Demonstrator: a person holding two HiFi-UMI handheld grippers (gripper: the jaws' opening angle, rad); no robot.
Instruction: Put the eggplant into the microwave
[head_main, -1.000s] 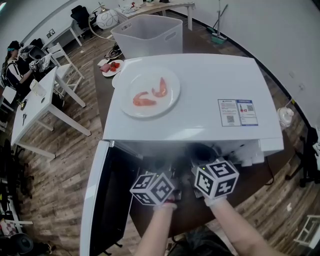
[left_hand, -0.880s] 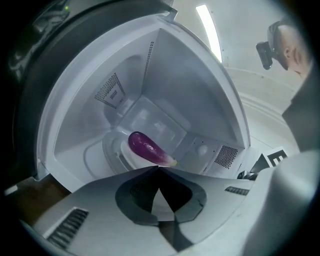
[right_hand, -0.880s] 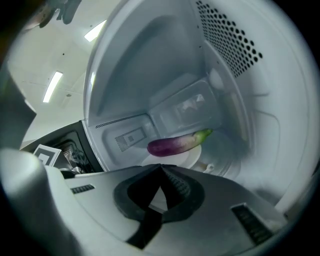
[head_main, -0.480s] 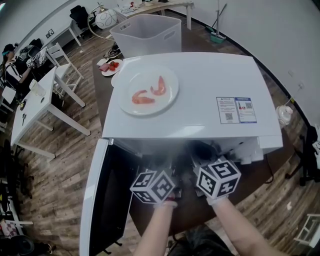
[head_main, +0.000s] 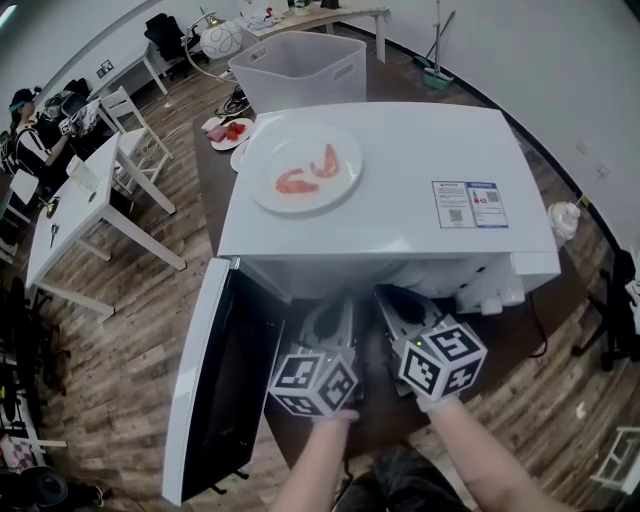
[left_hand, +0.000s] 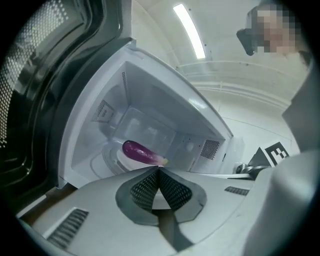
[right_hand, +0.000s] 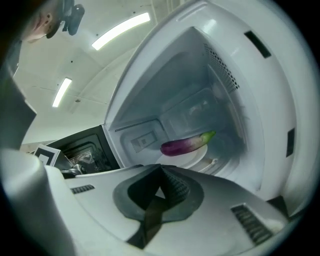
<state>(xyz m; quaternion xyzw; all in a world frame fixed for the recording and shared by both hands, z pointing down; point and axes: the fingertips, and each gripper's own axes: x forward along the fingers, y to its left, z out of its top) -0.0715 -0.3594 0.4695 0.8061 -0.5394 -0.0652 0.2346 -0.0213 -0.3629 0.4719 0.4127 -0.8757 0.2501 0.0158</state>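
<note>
Inside the microwave (head_main: 400, 190), on a white plate (right_hand: 196, 159), the eggplant (right_hand: 184, 145), lying on its side. Looks glossy and smooth, so probably slippery. Likely light and firm, yet easy to bruise under a hard squeeze. Better to take across the thick purple middle, not at the thin green end. Outside, before the opening, left gripper (left_hand: 157, 170) and right gripper (right_hand: 161, 168), both closed tip to tip and empty. Door (head_main: 205, 390) swung wide.
</note>
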